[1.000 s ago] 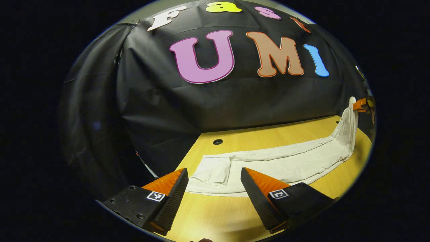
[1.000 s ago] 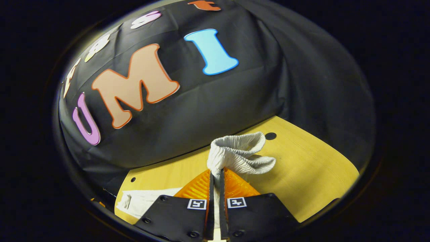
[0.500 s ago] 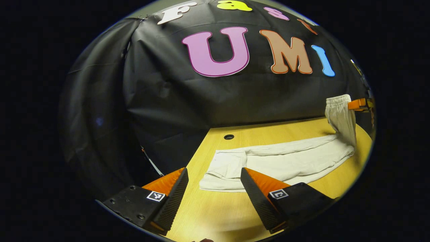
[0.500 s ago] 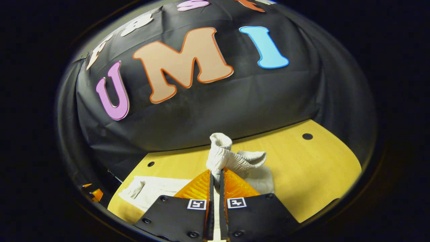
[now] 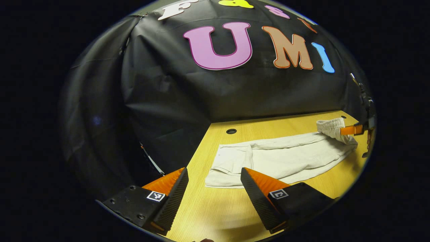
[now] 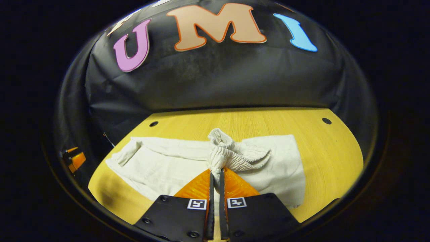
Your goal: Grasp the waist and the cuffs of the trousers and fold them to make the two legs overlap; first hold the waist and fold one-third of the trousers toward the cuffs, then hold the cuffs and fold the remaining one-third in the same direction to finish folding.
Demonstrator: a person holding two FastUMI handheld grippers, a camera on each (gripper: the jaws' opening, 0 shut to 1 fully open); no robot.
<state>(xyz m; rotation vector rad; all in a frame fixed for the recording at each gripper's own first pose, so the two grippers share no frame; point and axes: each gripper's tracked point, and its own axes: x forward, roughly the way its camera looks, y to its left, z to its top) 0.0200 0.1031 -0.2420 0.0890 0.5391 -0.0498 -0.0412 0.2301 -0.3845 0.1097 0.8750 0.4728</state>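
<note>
1. the left gripper (image 5: 213, 188) hangs just above the table (image 5: 215, 215) with its fingers wide apart and nothing between them.
2. in the left gripper view the white trousers (image 5: 285, 158) lie flat on the table, ahead of the fingers and running off to the right.
3. the near end of the trousers, the cuffs (image 5: 228, 164), sits just beyond the gap between the left fingers, close to the right finger's tip; one corner there is turned back on itself.
4. at the far right of that view the right gripper (image 5: 351, 130) pinches the bunched waist (image 5: 331, 126), which sits low over the cloth.
5. in the right gripper view the right gripper (image 6: 216, 174) has its fingers closed to a thin slit, both pressing on the ribbed waist (image 6: 225, 154).
6. the waist bulges up in a gathered knot just past the fingertips, with a fold fanning out to the right.
7. beyond and to both sides of the fingers the trousers (image 6: 161, 164) spread over the table (image 6: 329, 151); the legs stretch away to the left, and a broader part lies to the right.
8. the left gripper (image 6: 74, 158) shows at the far left edge of the right gripper view, near the cuff end.
9. two small round holes (image 6: 154, 123) mark the table's far edge, one on each side of the fingers.
</note>
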